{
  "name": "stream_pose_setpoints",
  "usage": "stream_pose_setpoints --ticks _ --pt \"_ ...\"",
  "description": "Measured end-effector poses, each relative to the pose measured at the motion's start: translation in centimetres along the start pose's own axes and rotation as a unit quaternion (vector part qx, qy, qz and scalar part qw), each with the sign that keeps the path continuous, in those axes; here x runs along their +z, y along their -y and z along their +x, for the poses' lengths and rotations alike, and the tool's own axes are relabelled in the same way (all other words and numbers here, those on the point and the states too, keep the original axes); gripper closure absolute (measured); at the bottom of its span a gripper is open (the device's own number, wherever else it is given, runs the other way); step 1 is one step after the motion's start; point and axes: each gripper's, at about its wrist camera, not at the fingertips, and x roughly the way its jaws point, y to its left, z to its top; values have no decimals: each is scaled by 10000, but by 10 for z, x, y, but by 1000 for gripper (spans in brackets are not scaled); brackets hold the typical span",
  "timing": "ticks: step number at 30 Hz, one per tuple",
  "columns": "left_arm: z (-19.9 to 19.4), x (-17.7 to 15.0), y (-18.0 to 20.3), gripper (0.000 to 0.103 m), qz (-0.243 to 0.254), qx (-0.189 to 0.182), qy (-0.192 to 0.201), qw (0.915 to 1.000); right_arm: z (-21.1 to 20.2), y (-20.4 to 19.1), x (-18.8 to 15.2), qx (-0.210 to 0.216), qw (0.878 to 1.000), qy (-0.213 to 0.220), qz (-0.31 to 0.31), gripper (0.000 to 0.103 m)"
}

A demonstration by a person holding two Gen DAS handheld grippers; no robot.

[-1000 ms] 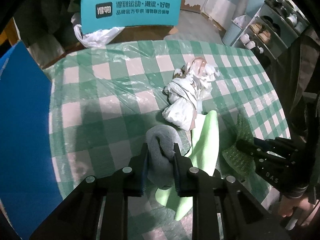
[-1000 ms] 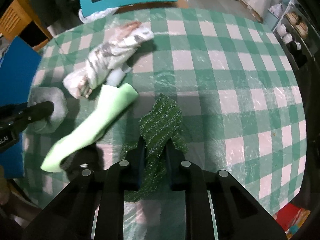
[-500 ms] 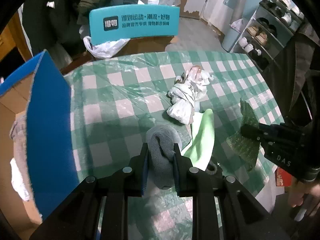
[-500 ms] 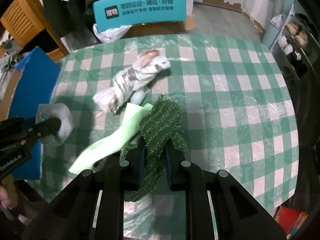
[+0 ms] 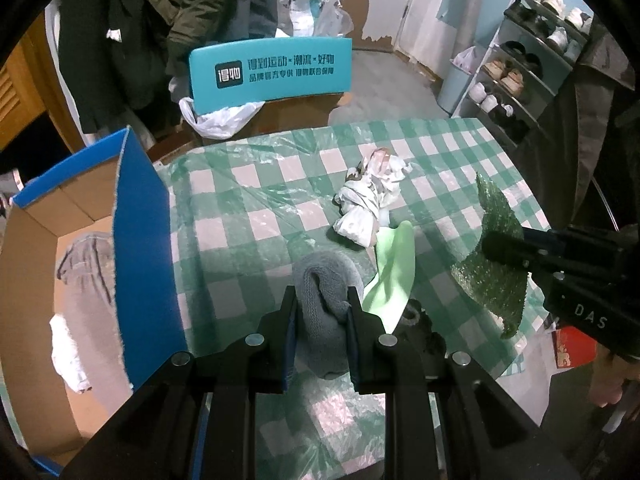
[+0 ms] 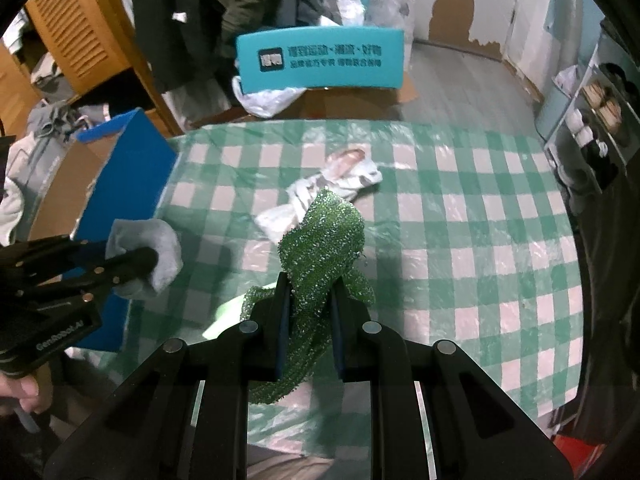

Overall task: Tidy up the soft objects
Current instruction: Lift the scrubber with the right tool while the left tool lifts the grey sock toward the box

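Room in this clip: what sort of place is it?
Most likely a lived-in home, perhaps an entry or dining corner: a shoe rack by the wall, coats hanging behind a chair, and a table under a checked plastic cover.

Grey sock (image 5: 324, 304) and sparkly green cloth (image 6: 320, 256) hang lifted; white bundle (image 5: 368, 204) lies on table.

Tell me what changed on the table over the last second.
Both grippers rose, carrying their loads up off the checked tablecloth: the left gripper lifted the grey sock, the right gripper the sparkly green cloth. The cardboard box came into view on the left. Both grips stayed closed; the white bundle and the light green cloth stayed put.
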Motion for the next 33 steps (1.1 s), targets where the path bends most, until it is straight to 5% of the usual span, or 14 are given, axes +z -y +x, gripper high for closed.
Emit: stream_pose_setpoints --ticks 33 --pt "-62 -8 -33 82 -244 -28 487 9985 -34 -80 25 328 9964 408 -673 87"
